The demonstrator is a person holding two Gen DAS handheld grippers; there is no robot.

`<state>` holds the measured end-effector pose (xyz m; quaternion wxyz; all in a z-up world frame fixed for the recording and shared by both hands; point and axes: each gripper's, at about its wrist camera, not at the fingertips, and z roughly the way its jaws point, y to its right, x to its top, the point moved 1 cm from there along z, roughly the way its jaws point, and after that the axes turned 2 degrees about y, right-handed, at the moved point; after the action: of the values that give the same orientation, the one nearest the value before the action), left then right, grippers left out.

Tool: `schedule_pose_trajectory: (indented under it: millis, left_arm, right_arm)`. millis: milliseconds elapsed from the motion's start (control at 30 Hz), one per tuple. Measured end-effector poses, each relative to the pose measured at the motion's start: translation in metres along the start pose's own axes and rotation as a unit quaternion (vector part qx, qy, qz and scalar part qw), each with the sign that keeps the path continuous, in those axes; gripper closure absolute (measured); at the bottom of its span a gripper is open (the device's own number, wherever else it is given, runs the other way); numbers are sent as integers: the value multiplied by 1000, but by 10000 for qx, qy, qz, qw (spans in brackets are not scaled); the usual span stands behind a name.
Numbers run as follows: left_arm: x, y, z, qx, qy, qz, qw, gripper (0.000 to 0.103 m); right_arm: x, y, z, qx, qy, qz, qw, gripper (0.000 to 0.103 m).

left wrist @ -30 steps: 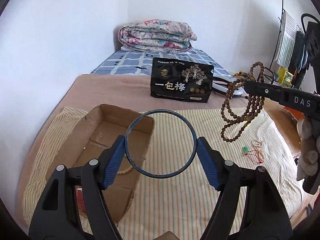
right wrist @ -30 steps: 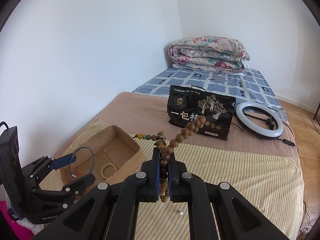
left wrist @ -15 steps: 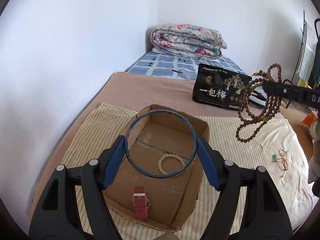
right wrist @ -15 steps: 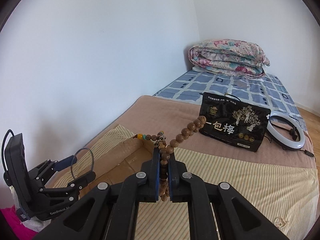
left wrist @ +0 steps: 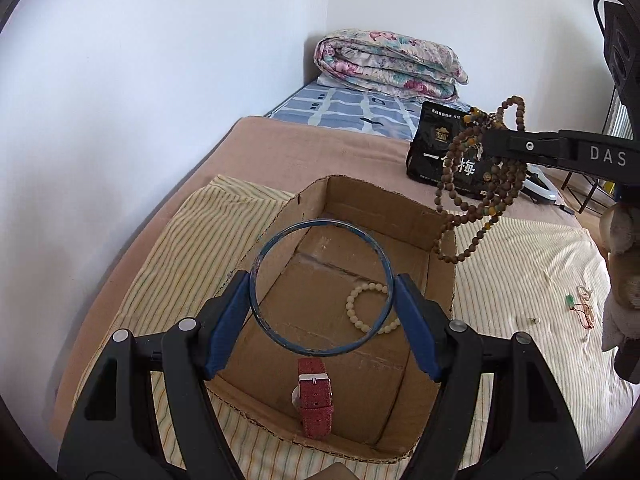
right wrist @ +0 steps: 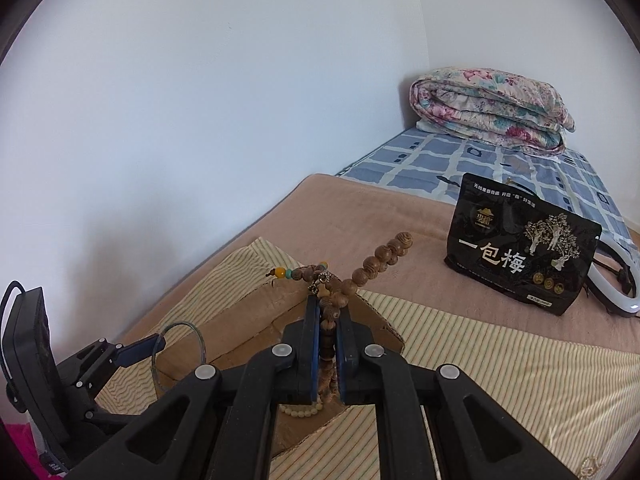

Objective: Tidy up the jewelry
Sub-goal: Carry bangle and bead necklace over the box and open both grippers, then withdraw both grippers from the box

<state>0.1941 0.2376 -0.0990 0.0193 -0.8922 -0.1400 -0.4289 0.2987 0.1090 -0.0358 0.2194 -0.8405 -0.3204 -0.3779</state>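
Note:
My left gripper (left wrist: 322,292) is shut on a thin blue bangle (left wrist: 320,221), pinched across its width by the blue pads and hanging over an open cardboard box (left wrist: 372,194). On the box floor lie a white bead bracelet (left wrist: 362,308) and a red watch strap (left wrist: 316,396). My right gripper (left wrist: 486,142) is shut on a long brown bead necklace (left wrist: 480,204), whose loops dangle above the box's far right corner. In the right wrist view the necklace (right wrist: 384,256) sticks up from the shut right gripper (right wrist: 328,312), with the bangle (right wrist: 200,344) at lower left.
The box rests on a striped cloth (left wrist: 520,260) over a tan blanket. A black snack bag (left wrist: 452,160) stands behind it, with a ring light (right wrist: 616,280) beside it and a folded floral quilt (left wrist: 388,64) beyond. A red-cord pendant (left wrist: 576,304) lies at right. A wall runs along the left.
Both grippers have swung left and sunk a little. The box has come under the left gripper's bangle, and the necklace has moved from over the cloth to over the box's far corner.

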Motion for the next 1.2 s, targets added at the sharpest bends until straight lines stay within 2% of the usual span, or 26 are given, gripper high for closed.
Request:
schedule_pose_trajectory:
  millis: [467,500,567,633,667,733,800,1200]
  left_arm:
    - [-3,9,4,-246,-202,124,9994,29]
    - [-3,9,4,-254,-214,120,9994,29]
    - [-3,10,6,-300,-261,111,9991,29]
    - [-4,11,8,-330,-311,140,9989,28]
    - [-4,12,8,-313,-298,165,9989,26]
    - [-4,14,7,-305,-273,209,9989,21]
    - [-3,16,6,-291,-262,215,9990,16]
    - [1,17,0,-238,-224,192,9993,16]
  right_arm:
    - [-13,8,46,12,-364,129,9993,98]
    - [-13,7,48,2,-378,123,9992,96]
    - [-14,6,49,35,-387,132,9992,83]
    - [-13,6,48,30,-357,146,9992,54]
    - [-12,6,46,5,-338,151,9993,49]
    - [-12,6,43,-49,-304,151,9994,28]
    - [-11,6,40,-160,-241,144,9995,21]
    - [-7,13,22,-352,-132,179,9991,16]
